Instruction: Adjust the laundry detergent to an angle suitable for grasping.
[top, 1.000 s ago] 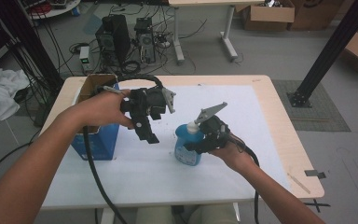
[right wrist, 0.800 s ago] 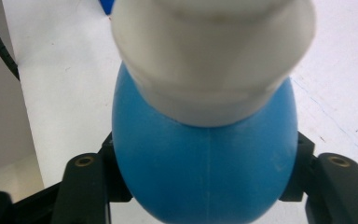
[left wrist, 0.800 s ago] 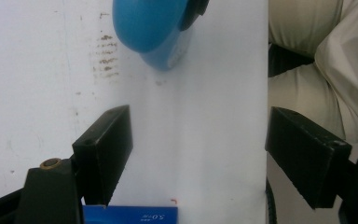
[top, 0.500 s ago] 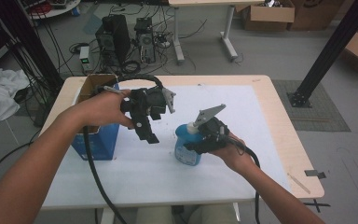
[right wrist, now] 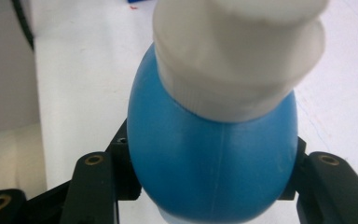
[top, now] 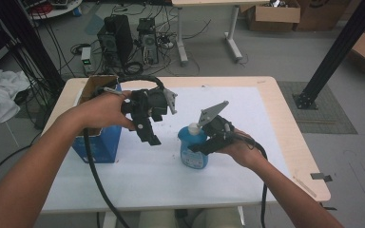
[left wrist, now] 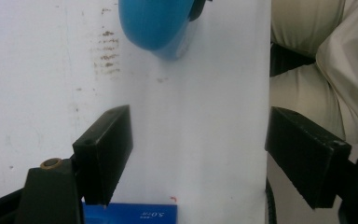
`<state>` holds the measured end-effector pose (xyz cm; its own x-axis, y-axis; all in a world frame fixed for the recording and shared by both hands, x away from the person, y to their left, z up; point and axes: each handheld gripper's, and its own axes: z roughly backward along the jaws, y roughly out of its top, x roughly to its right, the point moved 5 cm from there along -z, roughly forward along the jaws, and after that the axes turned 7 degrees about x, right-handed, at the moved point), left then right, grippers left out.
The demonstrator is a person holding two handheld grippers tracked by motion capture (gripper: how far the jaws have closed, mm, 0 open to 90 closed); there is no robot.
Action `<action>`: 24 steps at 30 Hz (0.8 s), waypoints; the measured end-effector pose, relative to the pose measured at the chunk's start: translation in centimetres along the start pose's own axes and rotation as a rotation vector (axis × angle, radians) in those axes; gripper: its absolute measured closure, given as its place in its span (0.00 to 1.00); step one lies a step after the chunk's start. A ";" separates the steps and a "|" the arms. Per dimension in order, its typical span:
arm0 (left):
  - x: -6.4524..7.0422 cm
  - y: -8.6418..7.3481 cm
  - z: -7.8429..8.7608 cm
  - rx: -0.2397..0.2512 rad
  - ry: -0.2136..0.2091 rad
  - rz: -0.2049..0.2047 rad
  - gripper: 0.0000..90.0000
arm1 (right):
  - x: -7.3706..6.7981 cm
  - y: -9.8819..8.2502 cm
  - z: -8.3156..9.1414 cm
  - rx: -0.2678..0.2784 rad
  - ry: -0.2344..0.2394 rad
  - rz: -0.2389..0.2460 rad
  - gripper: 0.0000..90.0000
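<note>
Blue bottle (top: 193, 151) with white cap (right wrist: 237, 56) stands upright just below centre of the high view on the white table cover (top: 247, 109), right gripper (top: 203, 145) clamped on its body from the right, one black jaw pressed to each side. Left gripper (top: 148, 133) hangs left of the bottle, well clear of it, jaws apart with nothing between them. Blue cardboard box (top: 95, 142) stands at left of frame, beneath the left hand (top: 102, 110).

Right gripper (top: 204, 142) clamped shut; left gripper (top: 147, 135) hovers, jaws apart.
</note>
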<state>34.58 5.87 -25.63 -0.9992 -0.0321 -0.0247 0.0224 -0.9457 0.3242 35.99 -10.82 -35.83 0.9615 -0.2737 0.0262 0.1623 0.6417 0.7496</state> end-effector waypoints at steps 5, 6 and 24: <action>-0.1 -0.1 0.0 0.000 0.003 0.003 0.27 | 0.5 0.2 0.6 0.002 0.072 0.044 0.48; -0.1 -0.1 0.0 0.000 0.003 0.003 0.27 | 0.6 0.3 0.6 -0.002 0.082 0.054 0.48; -0.3 0.0 -0.1 -0.011 0.002 0.018 0.27 | 1.5 1.0 0.3 0.076 0.234 0.181 0.48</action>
<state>34.84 5.87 -25.71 -0.9985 -0.0501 -0.0211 0.0410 -0.9485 0.3141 37.49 -10.80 -34.83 0.9997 0.0182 0.0168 -0.0244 0.6075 0.7940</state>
